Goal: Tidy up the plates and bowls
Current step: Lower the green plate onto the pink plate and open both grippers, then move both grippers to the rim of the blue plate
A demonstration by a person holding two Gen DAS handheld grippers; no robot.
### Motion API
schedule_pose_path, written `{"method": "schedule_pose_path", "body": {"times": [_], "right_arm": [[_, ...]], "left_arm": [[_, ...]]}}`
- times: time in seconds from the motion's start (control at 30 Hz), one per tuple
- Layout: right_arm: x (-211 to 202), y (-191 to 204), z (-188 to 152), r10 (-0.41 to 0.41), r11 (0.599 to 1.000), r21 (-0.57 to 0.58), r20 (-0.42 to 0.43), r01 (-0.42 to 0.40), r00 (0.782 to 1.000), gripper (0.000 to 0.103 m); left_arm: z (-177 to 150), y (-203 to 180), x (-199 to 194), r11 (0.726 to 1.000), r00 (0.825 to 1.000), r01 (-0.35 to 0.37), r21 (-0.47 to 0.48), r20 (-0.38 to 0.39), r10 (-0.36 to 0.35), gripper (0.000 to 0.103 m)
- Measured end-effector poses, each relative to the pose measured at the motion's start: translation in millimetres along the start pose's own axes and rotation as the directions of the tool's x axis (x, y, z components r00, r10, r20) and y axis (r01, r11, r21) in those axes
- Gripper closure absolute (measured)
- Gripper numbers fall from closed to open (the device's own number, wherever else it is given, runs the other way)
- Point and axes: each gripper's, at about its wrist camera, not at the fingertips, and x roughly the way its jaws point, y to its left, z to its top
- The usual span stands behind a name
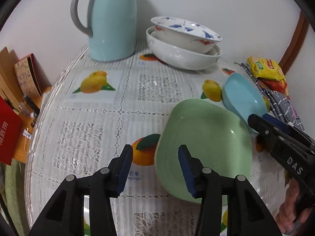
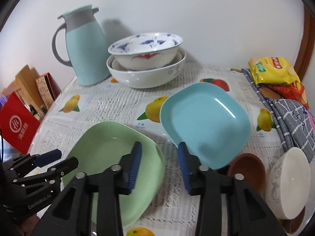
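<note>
A green square plate [image 1: 204,147] [image 2: 116,169] lies on the table near the front. A blue square plate [image 2: 204,123] [image 1: 244,98] lies just right of it. My left gripper [image 1: 155,171] is open, its right finger over the green plate's left rim, nothing held; it shows at the left in the right wrist view [image 2: 57,157]. My right gripper [image 2: 159,167] is open, straddling the gap between the two plates; it also shows in the left wrist view [image 1: 261,122] beside the blue plate. Two stacked bowls [image 2: 146,64] [image 1: 183,43] stand at the back.
A teal jug [image 1: 112,23] [image 2: 84,49] stands at the back left. A brown bowl [image 2: 248,171] and a white bowl [image 2: 289,181] sit at the front right. Snack packets [image 2: 273,72] and a grey cloth [image 2: 291,122] lie right. Red box [image 2: 17,125] off the left edge.
</note>
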Motion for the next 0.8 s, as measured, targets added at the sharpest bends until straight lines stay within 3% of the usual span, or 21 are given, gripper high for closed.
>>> {"method": "schedule_pose_path", "body": {"times": [0.13, 0.57, 0.8], "right_arm": [[-21, -10, -5, -0.05, 0.999, 0.006, 0.023, 0.05, 0.998, 0.045], [-90, -67, -26, -0.161, 0.984, 0.089, 0.11, 0.152, 0.981, 0.04], [-111, -93, -24, -0.15, 0.984, 0.115, 0.105, 0.138, 0.983, 0.04]], "left_arm": [[2, -10, -17, 1.0, 1.0, 0.008, 0.016, 0.025, -0.008, 0.057], [2, -69, -66, 0.995, 0.995, -0.009, 0.098, 0.104, -0.001, 0.057], [11, -100, -81, 0.99, 0.993, 0.003, 0.14, 0.114, -0.019, 0.057]]}}
